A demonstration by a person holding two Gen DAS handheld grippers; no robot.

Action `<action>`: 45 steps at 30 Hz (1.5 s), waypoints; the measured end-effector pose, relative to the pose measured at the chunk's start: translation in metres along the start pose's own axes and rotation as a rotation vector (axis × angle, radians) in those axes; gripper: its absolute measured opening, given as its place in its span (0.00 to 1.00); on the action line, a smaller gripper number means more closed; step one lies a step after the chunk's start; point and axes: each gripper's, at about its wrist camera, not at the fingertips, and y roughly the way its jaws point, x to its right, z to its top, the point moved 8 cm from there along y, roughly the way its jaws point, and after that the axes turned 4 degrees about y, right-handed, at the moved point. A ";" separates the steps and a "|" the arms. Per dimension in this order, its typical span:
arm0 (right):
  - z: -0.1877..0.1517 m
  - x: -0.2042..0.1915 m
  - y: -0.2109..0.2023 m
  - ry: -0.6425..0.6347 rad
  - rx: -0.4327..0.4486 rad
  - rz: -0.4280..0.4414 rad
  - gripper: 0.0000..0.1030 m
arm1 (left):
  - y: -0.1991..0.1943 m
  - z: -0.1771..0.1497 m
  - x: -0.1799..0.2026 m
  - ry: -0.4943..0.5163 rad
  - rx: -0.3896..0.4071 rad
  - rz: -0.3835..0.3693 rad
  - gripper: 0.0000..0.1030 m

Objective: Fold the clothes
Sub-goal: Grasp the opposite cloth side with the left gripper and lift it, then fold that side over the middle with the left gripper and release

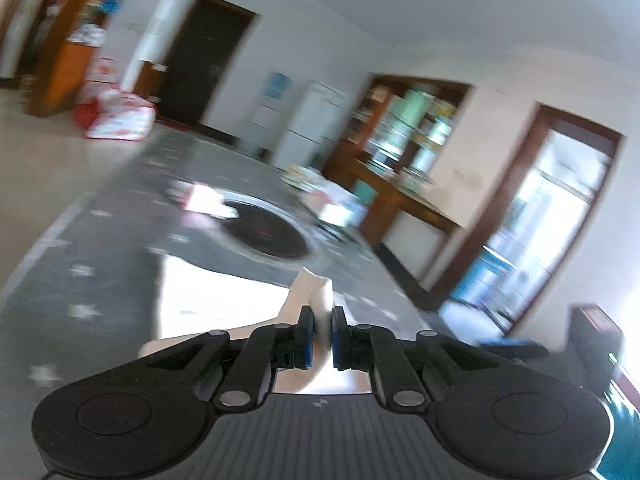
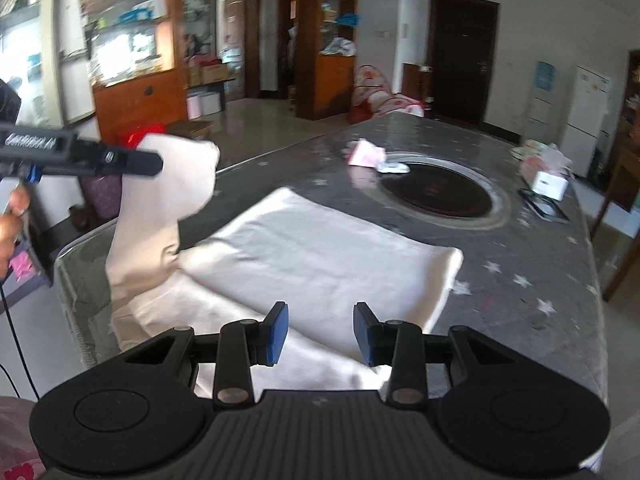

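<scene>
Cloth is the concern: the cream-white woven garment (image 2: 320, 252) lies mostly flat on the grey star-patterned bench (image 2: 520, 248), one thick layer doubled over another, while its edge toward 9 o'clock in the right wrist view is drawn up off the surface into a loose column.

That raised part is pinched in the left gripper (image 1: 322, 326), whose blue pads are closed nearly together on a bunched tuft of the fabric. The hold looks small, so the tuft could slip out if the lifted edge is carried quickly across, and the left wrist view is blurred enough to suggest fast motion. Dragging upward could also pull the flat layers askew or toward the bench edge nearest the person, since nothing pins them.

The right gripper (image 2: 320, 330) hovers with its jaws spread wide and empty; the garment lies just beyond it at 12 o'clock and under its fingers.

Farther off at 1 o'clock sit a round dark inset hob (image 2: 436, 192) and a small pink crumpled cloth (image 2: 366, 156).
</scene>
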 end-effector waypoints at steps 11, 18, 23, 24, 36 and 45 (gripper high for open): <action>-0.018 0.047 -0.013 0.100 -0.008 -0.092 0.35 | 0.067 -0.051 0.075 0.121 -0.184 -0.165 0.11; -0.022 0.046 -0.009 0.108 -0.022 -0.084 0.35 | 0.073 -0.077 0.087 0.195 -0.252 -0.189 0.39; -0.024 0.032 -0.003 0.088 -0.049 -0.040 0.34 | 0.049 -0.077 0.059 0.263 -0.242 -0.123 0.40; -0.025 0.029 0.000 0.084 -0.056 -0.029 0.34 | 0.043 -0.077 0.047 0.266 -0.240 -0.092 0.40; -0.051 0.004 0.042 0.059 -0.174 0.032 0.33 | -0.002 -0.103 -0.035 0.243 -0.293 0.100 0.40; -0.056 0.002 0.050 0.052 -0.187 0.015 0.17 | 0.002 -0.105 -0.044 0.258 -0.315 0.087 0.40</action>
